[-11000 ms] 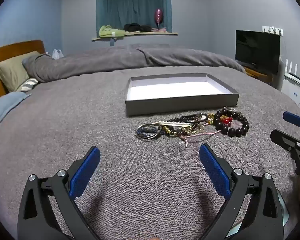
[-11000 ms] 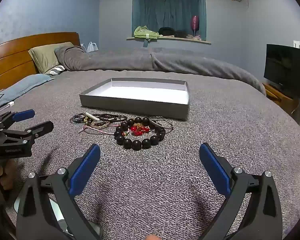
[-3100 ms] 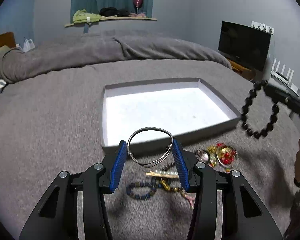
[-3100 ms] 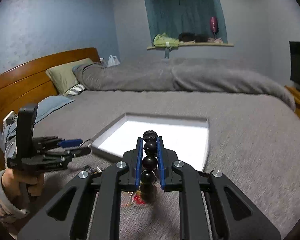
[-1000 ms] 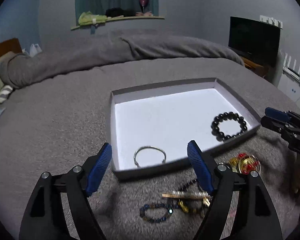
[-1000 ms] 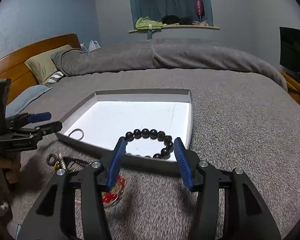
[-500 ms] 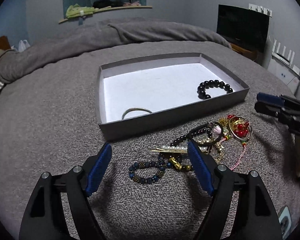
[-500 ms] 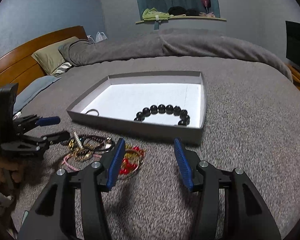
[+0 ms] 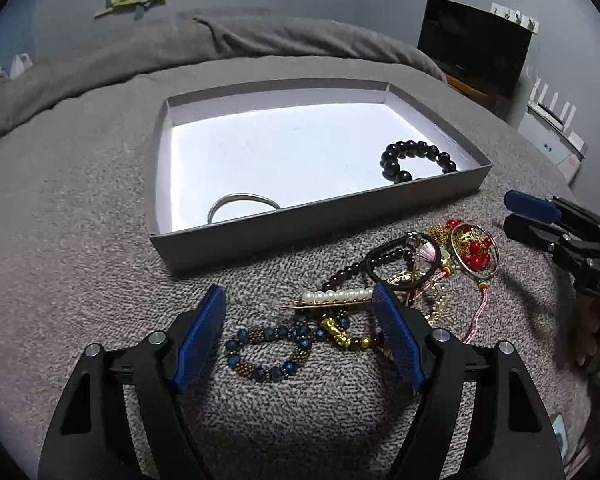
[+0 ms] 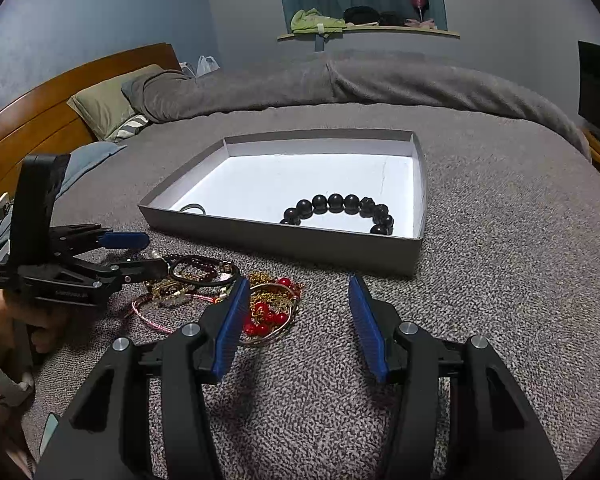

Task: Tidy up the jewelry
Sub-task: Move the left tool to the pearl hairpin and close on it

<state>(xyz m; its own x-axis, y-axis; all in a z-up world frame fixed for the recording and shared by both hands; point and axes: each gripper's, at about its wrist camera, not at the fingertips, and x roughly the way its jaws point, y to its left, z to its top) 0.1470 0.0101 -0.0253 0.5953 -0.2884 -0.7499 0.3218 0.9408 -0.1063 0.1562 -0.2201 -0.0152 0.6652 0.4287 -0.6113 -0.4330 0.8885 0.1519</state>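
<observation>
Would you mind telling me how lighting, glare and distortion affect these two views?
Left wrist view: the tray floor glares white, the room behind is dim, and the bead bracelet stays sharp. Right wrist view: fisheye bends the headboard, corners go black, and the black bracelet reads clearly against the bright floor.

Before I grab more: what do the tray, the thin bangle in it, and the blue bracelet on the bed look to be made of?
Tray: probably cardboard, with matte grey walls, thin folded corners and a white floor.
Thin bangle: likely metal, silvery with a slight sheen.
Blue beaded bracelet: dark blue faceted beads, glass or plastic, alternating with small bronze-coloured beads, perhaps metal.
</observation>
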